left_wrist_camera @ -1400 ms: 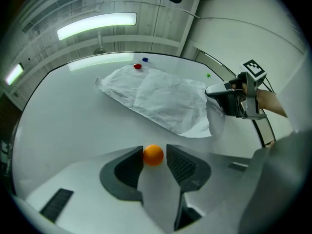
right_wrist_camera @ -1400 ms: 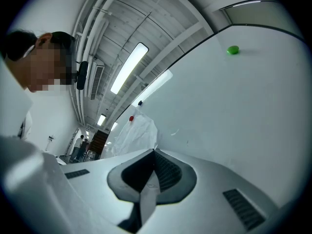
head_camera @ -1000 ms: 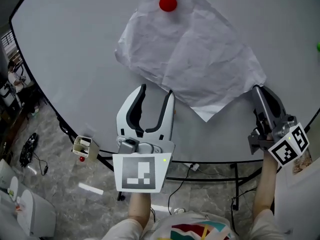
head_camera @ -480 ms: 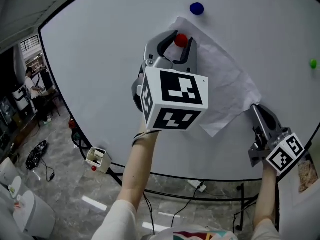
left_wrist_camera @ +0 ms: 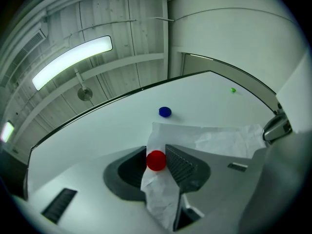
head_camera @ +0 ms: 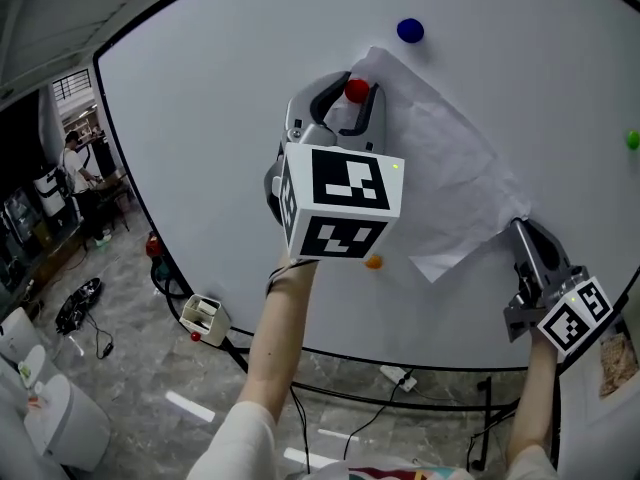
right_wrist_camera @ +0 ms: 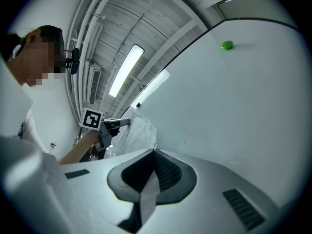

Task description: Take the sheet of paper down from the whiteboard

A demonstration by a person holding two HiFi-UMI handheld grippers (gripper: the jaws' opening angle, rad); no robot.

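Note:
A crumpled white sheet of paper [head_camera: 440, 178] hangs on the whiteboard [head_camera: 200, 148], pinned at its top corner by a red magnet [head_camera: 356, 91]. My left gripper [head_camera: 348, 86] is raised to that corner. Its jaws are closing, with the red magnet [left_wrist_camera: 156, 160] and the paper's corner [left_wrist_camera: 161, 199] between them, and both pads touch the magnet. My right gripper [head_camera: 522, 230] is shut on the sheet's lower right corner. In the right gripper view a strip of the paper [right_wrist_camera: 146, 199] is pinched between the jaws of the right gripper [right_wrist_camera: 152, 155].
A blue magnet [head_camera: 410, 30] sits just above the sheet, a green magnet [head_camera: 633, 140] at the far right, and a small orange magnet [head_camera: 373, 262] below my left gripper. A small holder [head_camera: 203, 315] hangs at the board's lower left edge. A person [head_camera: 75, 168] stands far left.
My left gripper rose from below the sheet to the red magnet, rolled, and its jaws narrowed around it. The right gripper kept its hold on the corner.

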